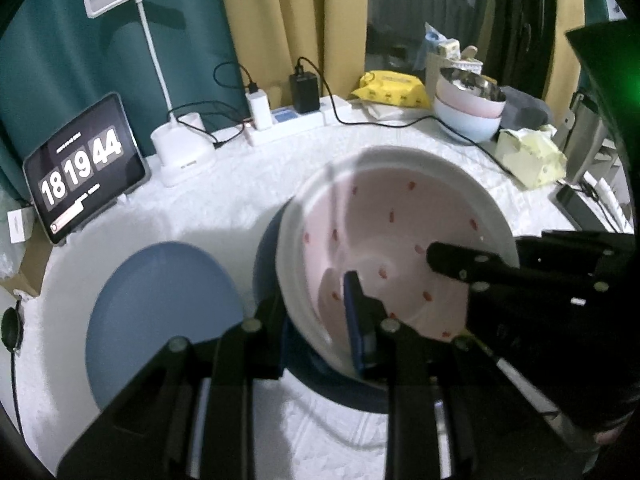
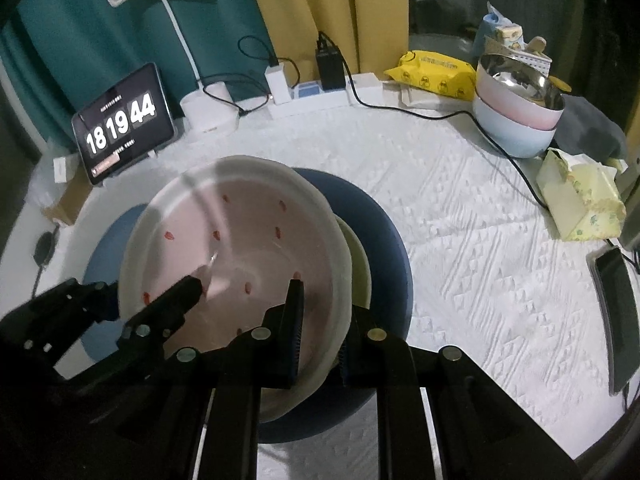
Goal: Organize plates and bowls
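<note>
A pale pink plate [image 1: 392, 216] [image 2: 248, 232] with small red marks is held tilted between both grippers. My left gripper [image 1: 316, 320] is shut on its left rim, one blue pad inside the plate and the other finger outside. My right gripper [image 2: 324, 320] is shut on the opposite rim in the same way. Under the pink plate lie a cream plate [image 2: 360, 264] and a dark blue plate [image 2: 384, 240] [image 1: 266, 256]. A lighter blue plate [image 1: 160, 312] [image 2: 108, 232] lies flat to the left. Stacked bowls [image 1: 468, 108] [image 2: 516, 120], a steel one on top, stand at the back right.
White quilted cloth [image 2: 460, 208] covers the table. Along the back stand a tablet clock [image 1: 84, 168], a desk lamp [image 1: 184, 152], a power strip [image 1: 288, 120] with cables and a yellow wipes pack [image 2: 436, 72]. A tissue box [image 2: 580, 196] and a phone [image 2: 616, 312] are at the right.
</note>
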### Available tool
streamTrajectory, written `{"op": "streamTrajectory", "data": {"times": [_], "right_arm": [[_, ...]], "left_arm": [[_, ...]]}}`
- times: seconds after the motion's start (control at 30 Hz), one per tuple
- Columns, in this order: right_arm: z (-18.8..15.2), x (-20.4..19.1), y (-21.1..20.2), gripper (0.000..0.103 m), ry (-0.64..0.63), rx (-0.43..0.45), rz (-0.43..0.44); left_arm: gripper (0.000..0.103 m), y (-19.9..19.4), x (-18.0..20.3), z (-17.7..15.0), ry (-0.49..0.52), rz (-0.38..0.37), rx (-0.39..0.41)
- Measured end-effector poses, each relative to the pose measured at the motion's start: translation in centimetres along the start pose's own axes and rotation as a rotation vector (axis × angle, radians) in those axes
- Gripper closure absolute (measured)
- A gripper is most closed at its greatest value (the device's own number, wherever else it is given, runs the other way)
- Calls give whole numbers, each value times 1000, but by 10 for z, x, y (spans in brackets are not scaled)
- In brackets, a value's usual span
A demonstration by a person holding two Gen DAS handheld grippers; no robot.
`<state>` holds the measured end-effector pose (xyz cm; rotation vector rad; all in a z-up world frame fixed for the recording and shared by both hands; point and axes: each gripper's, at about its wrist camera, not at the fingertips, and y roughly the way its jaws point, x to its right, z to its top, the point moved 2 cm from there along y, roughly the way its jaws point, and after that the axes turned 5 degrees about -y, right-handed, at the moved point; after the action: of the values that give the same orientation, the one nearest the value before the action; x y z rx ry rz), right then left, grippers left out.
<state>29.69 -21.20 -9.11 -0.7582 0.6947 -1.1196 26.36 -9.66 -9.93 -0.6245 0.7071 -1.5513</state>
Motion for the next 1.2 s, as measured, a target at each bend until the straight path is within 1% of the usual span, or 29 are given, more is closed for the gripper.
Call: {"op": "streamTrajectory", "data": {"times": [0.07, 0.17, 0.3, 0.47, 0.57, 0.67, 0.73, 0.8, 0.87, 0.9, 0.93, 0.97, 1.0, 1.07, 1.2], "right_arm": [[0, 0, 0, 87, -10, 3, -2], [1, 2, 2, 87, -8, 6, 3], [3, 3, 2, 87, -26, 18, -28], [4, 3, 3, 84, -35, 18, -16], [5, 2, 2, 77, -46, 22, -7], [5, -3, 0, 71, -68, 32, -20], [6, -6, -1, 70, -82, 31, -30], [6, -10, -3, 66, -104, 33, -48], [6, -11, -5, 60, -104, 36, -44], [6, -12, -6, 59, -102, 36, -44], [6, -13, -7, 53, -103, 40, -48], [6, -13, -10, 41, -109, 51, -66], [7, -14, -15, 38, -113, 67, -89], [10, -13, -23, 38, -111, 89, -93], [13, -11, -28, 38, -105, 95, -102]], "left_arm": [[79, 1, 2, 0, 13, 22, 8], [79, 5, 4, 0, 23, 30, 4], [78, 11, 4, -3, 34, 50, -5], [77, 5, 1, -1, 38, 47, 22], [77, 1, 0, 1, 37, 35, 36], [77, -2, -5, 2, 28, 30, 42], [77, -4, -8, 3, 26, 29, 48], [77, -6, -12, 4, 21, 29, 49], [77, -8, -15, 3, 18, 29, 55], [77, -10, -17, 4, 14, 30, 60], [77, -11, -19, 4, 11, 29, 64], [77, -12, -21, 4, 6, 30, 68], [77, -13, -23, 5, 3, 30, 71], [77, -15, -27, 5, -5, 27, 75], [77, -17, -33, 5, -20, 20, 77]]}}
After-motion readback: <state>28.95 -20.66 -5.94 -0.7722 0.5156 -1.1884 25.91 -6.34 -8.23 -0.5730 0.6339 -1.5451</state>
